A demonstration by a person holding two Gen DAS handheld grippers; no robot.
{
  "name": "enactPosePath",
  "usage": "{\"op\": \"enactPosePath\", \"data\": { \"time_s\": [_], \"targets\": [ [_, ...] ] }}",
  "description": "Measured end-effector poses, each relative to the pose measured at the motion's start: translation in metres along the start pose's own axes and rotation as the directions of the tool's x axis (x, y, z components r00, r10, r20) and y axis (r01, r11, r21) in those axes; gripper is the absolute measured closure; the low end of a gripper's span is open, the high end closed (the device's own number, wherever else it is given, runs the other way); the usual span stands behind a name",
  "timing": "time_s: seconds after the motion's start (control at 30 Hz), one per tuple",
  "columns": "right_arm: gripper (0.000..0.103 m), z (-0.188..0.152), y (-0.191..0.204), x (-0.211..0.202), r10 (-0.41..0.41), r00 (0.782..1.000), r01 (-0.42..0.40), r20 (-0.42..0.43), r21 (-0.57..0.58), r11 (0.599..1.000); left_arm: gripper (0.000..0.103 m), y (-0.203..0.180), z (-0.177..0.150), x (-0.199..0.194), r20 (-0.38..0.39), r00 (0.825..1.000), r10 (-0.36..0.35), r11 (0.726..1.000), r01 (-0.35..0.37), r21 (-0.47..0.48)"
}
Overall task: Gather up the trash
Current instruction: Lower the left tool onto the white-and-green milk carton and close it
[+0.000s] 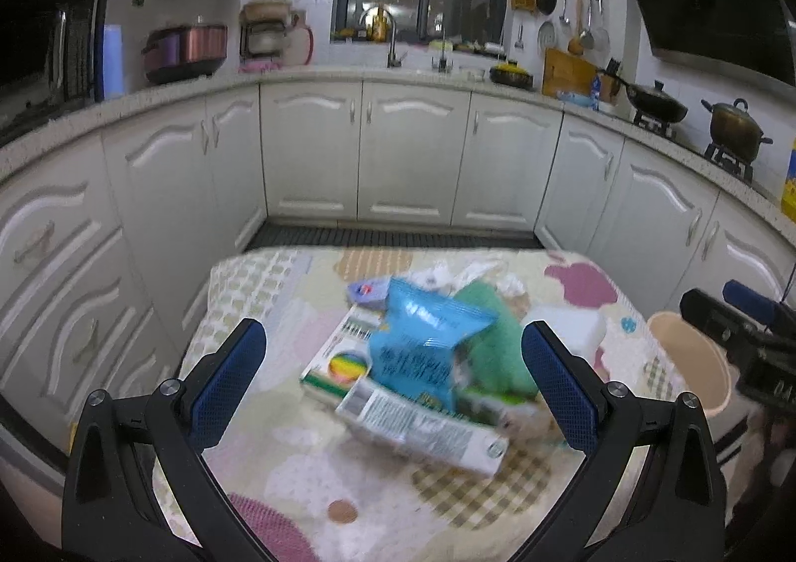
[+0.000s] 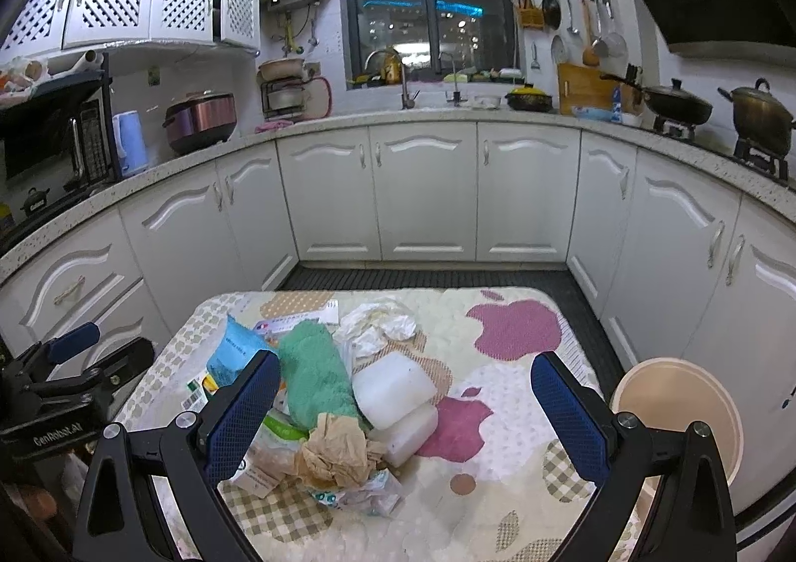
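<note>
since both claws are spread wide with nothing between their blue pads, the collecting looks barely begun, if at all. the left gripper (image 1: 393,383) hangs over the near side of the trash pile, its jaws framing the blue snack bag (image 1: 423,338) and the printed carton (image 1: 423,422) without touching either; that view is smeared, so finer detail is lost. the right gripper (image 2: 405,407) is just as open, above the crumpled brown paper (image 2: 338,452) and the two white plastic tubs (image 2: 393,393).

the whole heap sits together on the patterned tablecloth (image 2: 522,328): a green cloth (image 2: 313,373) across the middle, a wad of white wrapper (image 2: 378,323) behind it, flat cartons and packets underneath. the beige bin (image 2: 681,407) stands beside the table's right edge, and from what shows of its inside, it looks empty. every piece appears left to move.
</note>
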State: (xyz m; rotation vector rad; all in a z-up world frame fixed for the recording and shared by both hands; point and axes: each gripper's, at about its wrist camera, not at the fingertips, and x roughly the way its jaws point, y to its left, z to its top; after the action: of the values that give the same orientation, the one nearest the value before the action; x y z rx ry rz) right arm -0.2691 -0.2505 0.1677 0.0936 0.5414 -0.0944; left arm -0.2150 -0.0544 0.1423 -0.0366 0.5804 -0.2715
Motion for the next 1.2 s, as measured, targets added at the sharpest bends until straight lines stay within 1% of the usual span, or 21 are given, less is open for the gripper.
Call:
{"op": "enactPosePath", "data": {
  "time_s": [0.1, 0.17, 0.2, 0.27, 0.33, 0.4, 0.47, 0.5, 0.6, 0.7, 0.73, 0.83, 0.87, 0.9, 0.93, 0.97, 1.0, 1.03, 1.07, 1.13, 1.2],
  "targets": [
    [0.003, -0.003, -0.004, 0.008, 0.036, 0.999, -0.035, -0.037, 0.013, 0.999, 0.001, 0.018, -0.006, 0.004, -0.059, 0.998, -0.030, 0.999, 0.028, -0.035],
    [0.006, -0.007, -0.004, 0.014, 0.066, 0.996, -0.065, -0.064, 0.018, 0.998, 0.001, 0.028, -0.012, 0.008, -0.102, 0.993, -0.056, 0.997, 0.050, -0.057],
    [0.010, -0.010, -0.004, 0.018, 0.077, 0.994, -0.076, -0.081, 0.012, 0.997, 0.001, 0.032, -0.015, 0.011, -0.124, 0.990, -0.068, 0.996, 0.060, -0.066],
    [0.013, -0.014, -0.002, 0.024, 0.083, 0.991, -0.084, -0.109, -0.003, 0.996, 0.001, 0.038, -0.022, 0.015, -0.166, 0.981, -0.096, 0.993, 0.082, -0.088],
    [0.019, -0.021, -0.001, 0.032, 0.098, 0.985, -0.101, -0.143, -0.011, 0.995, 0.001, 0.043, -0.028, 0.021, -0.204, 0.971, -0.123, 0.987, 0.098, -0.128],
    [0.021, -0.027, 0.000, 0.037, 0.116, 0.979, -0.119, -0.170, -0.007, 0.993, 0.001, 0.044, -0.032, 0.026, -0.219, 0.967, -0.133, 0.982, 0.098, -0.161],
    [0.023, -0.033, 0.000, 0.043, 0.137, 0.971, -0.139, -0.194, 0.000, 0.990, 0.001, 0.047, -0.033, 0.032, -0.233, 0.960, -0.152, 0.971, 0.102, -0.215],
    [0.026, -0.036, 0.001, 0.045, 0.146, 0.968, -0.149, -0.204, 0.001, 0.989, 0.001, 0.047, -0.033, 0.036, -0.238, 0.958, -0.160, 0.967, 0.103, -0.235],
    [0.028, -0.043, 0.002, 0.051, 0.153, 0.963, -0.157, -0.224, 0.001, 0.988, 0.001, 0.046, -0.032, 0.047, -0.253, 0.951, -0.179, 0.950, 0.100, -0.296],
    [0.031, -0.045, 0.000, 0.056, 0.175, 0.955, -0.174, -0.239, 0.027, 0.984, 0.001, 0.040, -0.030, 0.057, -0.256, 0.951, -0.172, 0.946, 0.087, -0.313],
    [0.034, -0.046, -0.002, 0.059, 0.191, 0.950, -0.186, -0.247, 0.043, 0.982, 0.001, 0.037, -0.030, 0.061, -0.262, 0.950, -0.169, 0.946, 0.081, -0.314],
    [0.037, -0.049, -0.002, 0.065, 0.232, 0.936, -0.220, -0.266, 0.073, 0.973, 0.001, 0.031, -0.032, 0.073, -0.280, 0.945, -0.167, 0.947, 0.075, -0.313],
    [0.039, -0.050, -0.001, 0.067, 0.241, 0.932, -0.228, -0.271, 0.076, 0.971, 0.001, 0.028, -0.033, 0.077, -0.289, 0.943, -0.163, 0.950, 0.070, -0.306],
    [0.044, -0.052, 0.001, 0.070, 0.250, 0.928, -0.237, -0.277, 0.079, 0.968, 0.001, 0.026, -0.034, 0.081, -0.297, 0.942, -0.157, 0.952, 0.064, -0.300],
    [0.050, -0.053, 0.002, 0.074, 0.262, 0.922, -0.248, -0.286, 0.083, 0.965, 0.003, 0.024, -0.036, 0.085, -0.307, 0.939, -0.155, 0.953, 0.060, -0.298],
    [0.052, -0.054, 0.003, 0.076, 0.270, 0.918, -0.256, -0.289, 0.087, 0.963, 0.009, 0.024, -0.036, 0.089, -0.315, 0.936, -0.158, 0.952, 0.060, -0.299],
    [0.059, -0.055, 0.004, 0.079, 0.286, 0.913, -0.269, -0.290, 0.096, 0.958, 0.012, 0.024, -0.037, 0.093, -0.327, 0.931, -0.161, 0.952, 0.060, -0.299],
    [0.070, -0.056, 0.004, 0.082, 0.304, 0.908, -0.285, -0.289, 0.107, 0.953, 0.019, 0.024, -0.038, 0.097, -0.342, 0.925, -0.164, 0.953, 0.059, -0.298],
    [0.075, -0.056, 0.004, 0.084, 0.319, 0.902, -0.297, -0.290, 0.119, 0.947, 0.025, 0.024, -0.039, 0.099, -0.351, 0.922, -0.166, 0.952, 0.058, -0.299],
    [0.083, -0.056, 0.002, 0.084, 0.345, 0.895, -0.316, -0.283, 0.143, 0.938, 0.030, 0.027, -0.041, 0.103, -0.361, 0.916, -0.177, 0.950, 0.064, -0.305],
    [0.086, -0.053, 0.000, 0.079, 0.374, 0.888, -0.341, -0.267, 0.162, 0.926, 0.035, 0.031, -0.042, 0.102, -0.350, 0.915, -0.202, 0.942, 0.084, -0.324]
  ]
}}
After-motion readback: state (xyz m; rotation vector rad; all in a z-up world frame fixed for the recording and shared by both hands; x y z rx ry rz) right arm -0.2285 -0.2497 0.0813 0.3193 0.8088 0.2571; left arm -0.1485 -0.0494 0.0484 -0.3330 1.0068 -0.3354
